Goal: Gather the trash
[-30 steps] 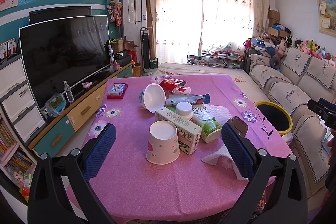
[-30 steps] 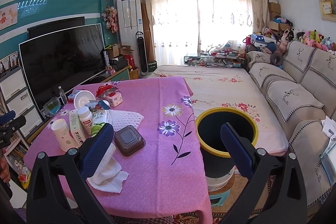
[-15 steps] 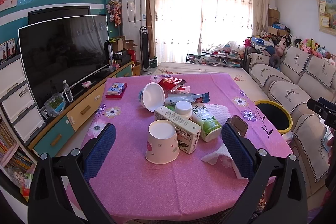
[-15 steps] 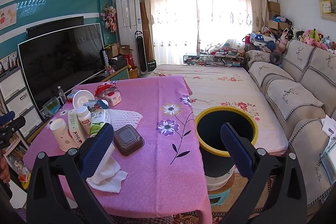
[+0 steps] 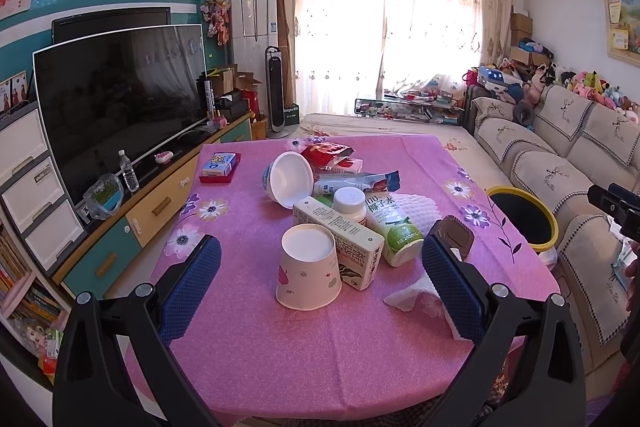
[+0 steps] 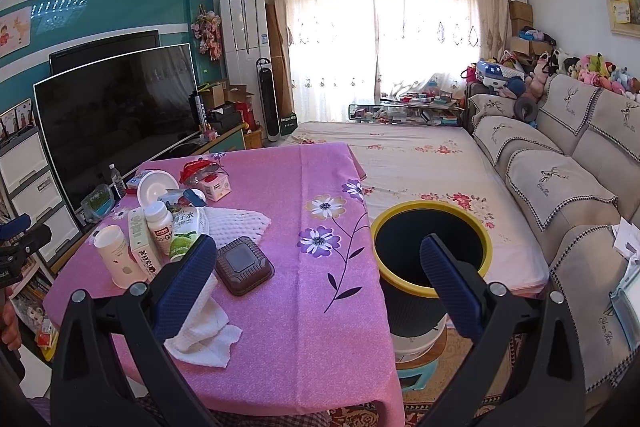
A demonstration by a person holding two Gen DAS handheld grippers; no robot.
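**tidy_tom:** Trash is all bunched in the middle of the pink tablecloth [image 5: 280, 347]. Upside-down paper cup [image 5: 308, 267] sits nearest the camera, touching a milk carton [image 5: 340, 243] that's lying on its side. Right behind those there's a small white-capped bottle [image 5: 350, 203] and a green coconut water carton [image 5: 394, 227], also tipped over.

**mop_and_go:** What else is in the pile?

**tidy_tom:** White bowl [image 5: 288, 179] on its side, a red wrapper [image 5: 326, 151] behind it, a crumpled paper towel [image 6: 204, 331] near the table's front edge and a brown square plastic tray [image 6: 244, 259] just beside it.

**mop_and_go:** And the bin?

**tidy_tom:** Yellow-rimmed black bin [image 6: 432, 251] stands on the floor right next to the table, on the couch [image 6: 560, 179] side.

**mop_and_go:** Grippers doing anything?

**tidy_tom:** Nope. Left gripper [image 5: 316, 283] hangs in front of the cup, jaws spread wide, holding nothing. Right gripper [image 6: 316, 271] is the same, wide apart and empty, one finger over the paper towel and the other over the bin.
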